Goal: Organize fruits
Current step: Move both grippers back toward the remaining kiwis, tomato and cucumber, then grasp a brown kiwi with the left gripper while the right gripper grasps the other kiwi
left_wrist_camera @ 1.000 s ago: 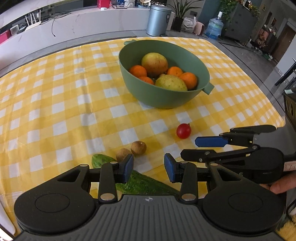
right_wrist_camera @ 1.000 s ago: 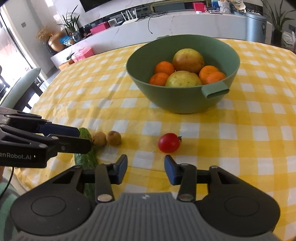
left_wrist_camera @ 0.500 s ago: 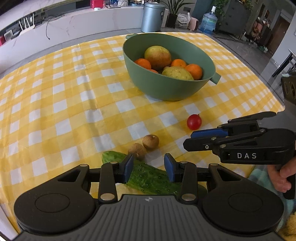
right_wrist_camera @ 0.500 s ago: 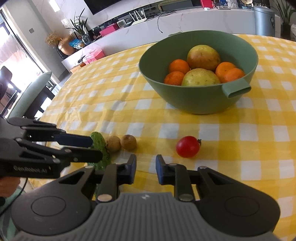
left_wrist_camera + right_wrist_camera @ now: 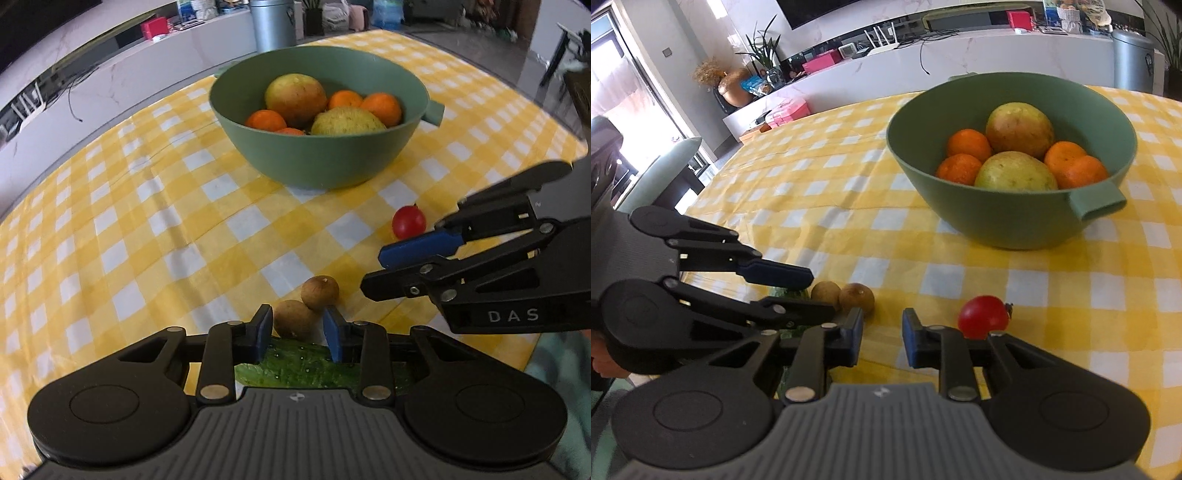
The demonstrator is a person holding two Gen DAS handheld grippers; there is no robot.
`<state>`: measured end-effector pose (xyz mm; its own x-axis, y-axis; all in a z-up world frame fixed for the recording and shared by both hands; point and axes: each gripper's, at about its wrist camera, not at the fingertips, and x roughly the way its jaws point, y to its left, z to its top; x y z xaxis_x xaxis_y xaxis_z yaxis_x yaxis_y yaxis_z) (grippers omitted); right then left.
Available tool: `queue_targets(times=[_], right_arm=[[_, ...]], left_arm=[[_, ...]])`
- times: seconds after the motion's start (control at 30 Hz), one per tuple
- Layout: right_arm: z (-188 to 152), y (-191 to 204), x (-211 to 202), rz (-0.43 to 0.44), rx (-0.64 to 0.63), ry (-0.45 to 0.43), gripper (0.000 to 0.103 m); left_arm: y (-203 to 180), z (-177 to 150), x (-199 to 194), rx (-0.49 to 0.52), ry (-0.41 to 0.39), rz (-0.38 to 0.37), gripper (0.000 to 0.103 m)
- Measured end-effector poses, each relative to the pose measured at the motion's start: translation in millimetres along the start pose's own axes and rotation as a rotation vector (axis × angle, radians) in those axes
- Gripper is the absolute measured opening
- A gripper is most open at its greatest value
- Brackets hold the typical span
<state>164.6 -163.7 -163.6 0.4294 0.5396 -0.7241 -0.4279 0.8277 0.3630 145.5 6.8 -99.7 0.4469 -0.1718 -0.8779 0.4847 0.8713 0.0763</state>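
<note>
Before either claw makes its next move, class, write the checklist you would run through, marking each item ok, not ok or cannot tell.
1. Left claw lined up on near brown fruit: ok; the fruit sits between the tips.
2. Grip made: cannot tell; the jaws have just been closing, but the pads are not clearly pressing.
3. Fruit free of neighbours: not ok; far brown fruit touches it, and the cucumber lies right beside it.
4. Right claw ready for tomato: not ok; it is shut and empty, with the tomato off to its side.
5. Bowl upright with room: ok.
</note>
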Motion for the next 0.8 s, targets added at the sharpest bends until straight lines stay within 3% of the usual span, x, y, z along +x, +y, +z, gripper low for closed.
queue_targets(times=[0.47, 0.7, 0.8], right_arm=[[4, 2, 13, -0.031, -0.066, 0.003, 0.021], [3, 2, 13, -0.041, -0.071, 0.008, 0.021], [3, 4, 12, -0.046, -0.086, 0.004, 0.021]], left_arm=[[-8, 0, 11, 0.071, -0.025, 0.047, 0.028], [9, 1, 8, -0.073, -0.039, -0.009, 0.028], [19, 2, 6, -0.151, -0.054, -0.070, 0.028]])
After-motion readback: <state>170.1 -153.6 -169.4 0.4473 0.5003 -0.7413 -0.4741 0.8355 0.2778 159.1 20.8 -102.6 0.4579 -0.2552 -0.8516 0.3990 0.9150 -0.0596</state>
